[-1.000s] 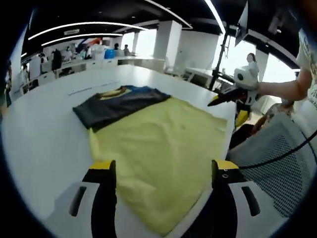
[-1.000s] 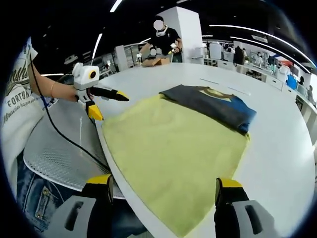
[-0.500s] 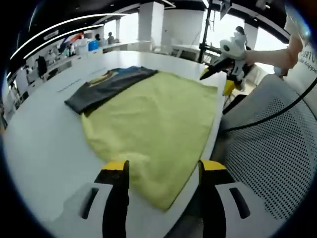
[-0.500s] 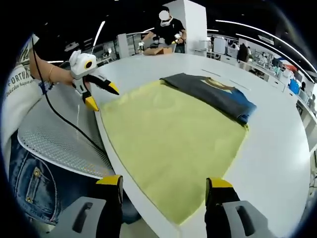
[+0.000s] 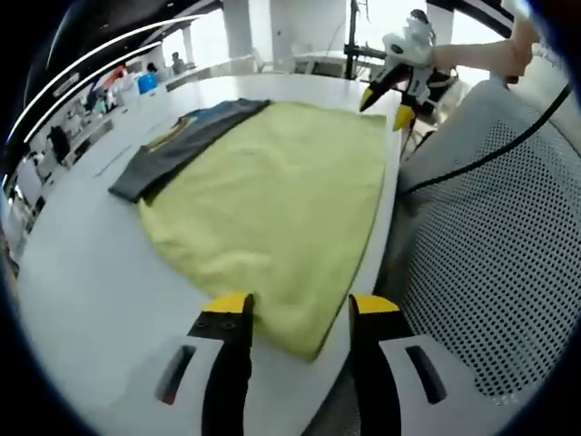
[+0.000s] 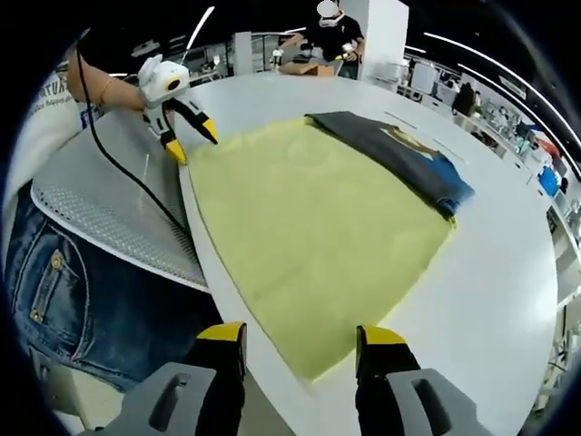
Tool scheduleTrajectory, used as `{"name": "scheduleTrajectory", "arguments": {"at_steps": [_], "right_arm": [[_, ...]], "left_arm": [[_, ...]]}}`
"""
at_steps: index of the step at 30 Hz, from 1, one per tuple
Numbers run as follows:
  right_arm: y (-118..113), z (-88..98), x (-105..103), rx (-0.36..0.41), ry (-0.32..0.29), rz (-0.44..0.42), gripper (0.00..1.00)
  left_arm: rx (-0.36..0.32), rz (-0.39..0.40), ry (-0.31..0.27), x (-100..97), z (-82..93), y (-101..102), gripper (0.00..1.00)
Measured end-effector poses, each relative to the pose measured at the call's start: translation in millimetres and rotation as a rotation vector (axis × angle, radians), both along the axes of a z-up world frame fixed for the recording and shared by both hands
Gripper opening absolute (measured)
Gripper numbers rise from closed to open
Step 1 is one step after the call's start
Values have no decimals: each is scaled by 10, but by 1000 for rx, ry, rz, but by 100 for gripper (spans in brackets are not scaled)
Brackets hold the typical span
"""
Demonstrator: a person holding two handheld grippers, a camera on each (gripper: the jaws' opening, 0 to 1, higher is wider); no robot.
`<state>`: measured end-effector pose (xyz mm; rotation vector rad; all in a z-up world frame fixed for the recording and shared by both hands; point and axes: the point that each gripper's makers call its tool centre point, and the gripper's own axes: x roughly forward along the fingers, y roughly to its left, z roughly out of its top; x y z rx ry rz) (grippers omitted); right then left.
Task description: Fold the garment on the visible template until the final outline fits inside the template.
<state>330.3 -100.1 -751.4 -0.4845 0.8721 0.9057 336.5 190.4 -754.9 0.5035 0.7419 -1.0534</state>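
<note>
Your left tongs [image 5: 297, 307] hang parted and empty over one near corner of the yellow garment [image 5: 277, 200]; your right tongs [image 6: 300, 337] gape empty over the other corner. It lies flat on the white desk [image 6: 508, 272], its far edge touching the folded dark shirt [image 6: 392, 153].

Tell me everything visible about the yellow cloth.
The yellow cloth is a large, soft-looking sheet spread flat on the white table, one side running along the table edge nearest the person. A folded dark garment lies across its far end. The left gripper and right gripper each point at a near corner with jaws open, not yet gripping.
</note>
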Motion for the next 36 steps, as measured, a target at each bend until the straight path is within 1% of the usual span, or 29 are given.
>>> {"name": "scheduleTrajectory", "arguments": {"at_steps": [2,4,6,8,10,12,14,16,19,21,24,25,26,27,28,29,31,34,36], "right_arm": [[-11,-17,-4,-8,1,6,40],[-27,-37,-7,-24,-2,14,38],[-51,-69,-11,-47,-3,26,35],[-73,-92,-25,-61,6,36,31],[-55,-83,-16,-52,5,40,28],[-60,-81,-3,-59,-1,51,24],[-65,-84,11,-48,14,48,21],[-84,-83,29,-47,16,40,20],[-124,-90,43,-70,16,48,8],[-129,-88,49,-77,14,56,7],[-130,-86,65,-89,4,67,7],[-132,-83,78,-96,-3,72,6],[-138,-82,93,-103,-10,72,6],[-139,-78,113,-108,-21,76,7],[-137,-82,119,-111,-23,78,7],[-133,-82,120,-111,-23,82,7],[-113,-94,94,-122,-20,134,5],[-107,-96,86,-117,-3,138,2],[-114,-101,96,-117,-1,126,1]], "left_arm": [[29,-10,-1,-1,-28,26,38],[10,-3,2,3,3,-3,37],[13,-7,4,0,2,-6,37],[22,-4,9,19,-3,3,38],[24,2,26,26,-3,1,36],[32,0,27,40,-8,10,35],[37,-1,28,44,-13,15,34],[45,-6,31,49,-12,24,32],[55,-10,35,57,-13,38,27],[64,-7,34,64,-16,49,24],[83,-23,26,42,-20,52,15],[95,-34,20,31,-20,54,11],[111,-59,4,18,-24,51,9],[113,-77,-13,18,-19,40,7],[113,-78,-14,11,-19,39,6],[115,-77,-18,22,-20,43,5],[118,-75,-22,40,-25,49,4],[125,-74,-32,54,-33,53,3],[126,-59,-27,54,-33,60,3]]}}
